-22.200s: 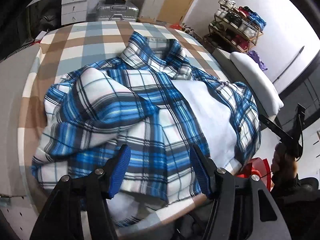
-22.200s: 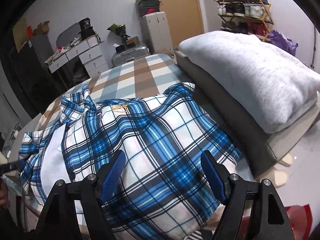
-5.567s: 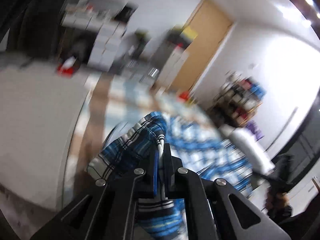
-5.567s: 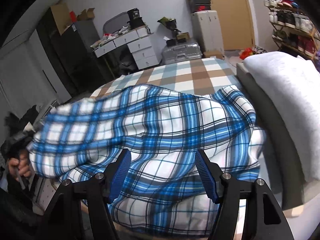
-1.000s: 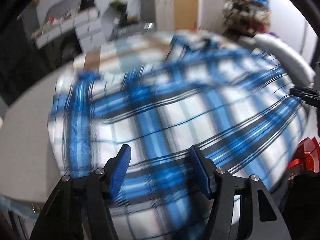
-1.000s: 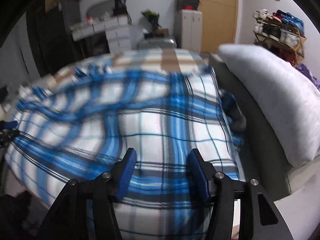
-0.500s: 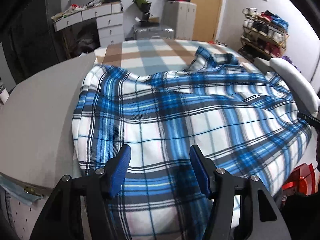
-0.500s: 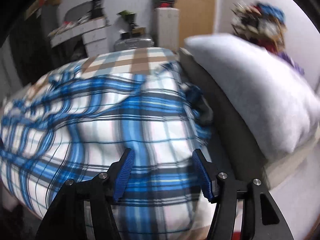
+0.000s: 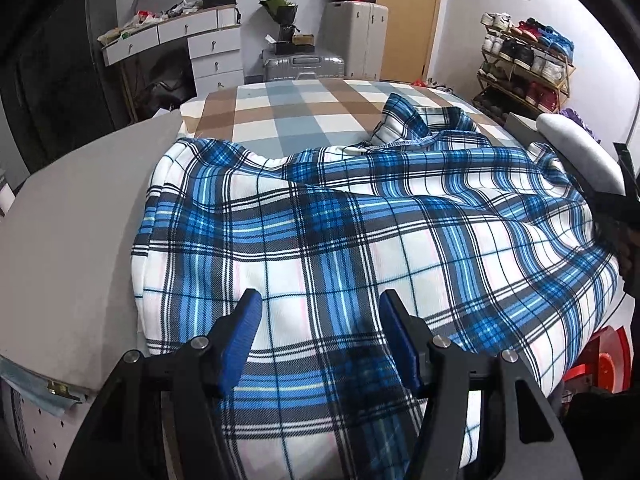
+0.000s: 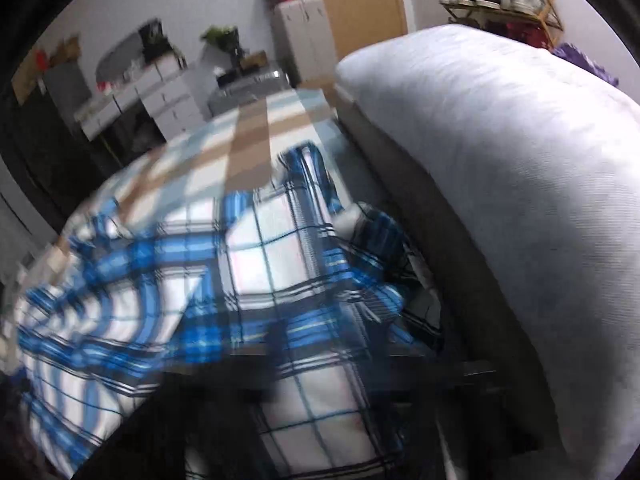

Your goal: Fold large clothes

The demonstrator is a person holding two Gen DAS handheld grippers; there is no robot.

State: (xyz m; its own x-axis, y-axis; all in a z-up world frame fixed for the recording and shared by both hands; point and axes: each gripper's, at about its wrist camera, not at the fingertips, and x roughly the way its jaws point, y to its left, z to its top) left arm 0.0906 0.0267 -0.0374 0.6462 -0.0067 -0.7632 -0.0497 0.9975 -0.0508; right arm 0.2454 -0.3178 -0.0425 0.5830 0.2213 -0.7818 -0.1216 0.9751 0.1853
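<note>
blue-white plaid shirt (image 9: 360,240), spread back-up on bed

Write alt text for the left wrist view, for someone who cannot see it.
A blue and white plaid shirt lies spread back-side up across a bed with a brown, grey and cream checked cover. The left gripper hovers over the shirt's near edge, blue pads apart and gripping nothing. Behind stand white drawers, a suitcase and a shoe rack.

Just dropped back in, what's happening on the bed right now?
A person with a gripper in each hand is folding a blue plaid shirt spread back-side up on the checked bed. The left gripper hangs open over the near hem without pinching it. The right gripper is lost in motion blur in its own view, jaws shut, by the shirt's edge next to the grey pillow; whether it holds cloth cannot be told.
</note>
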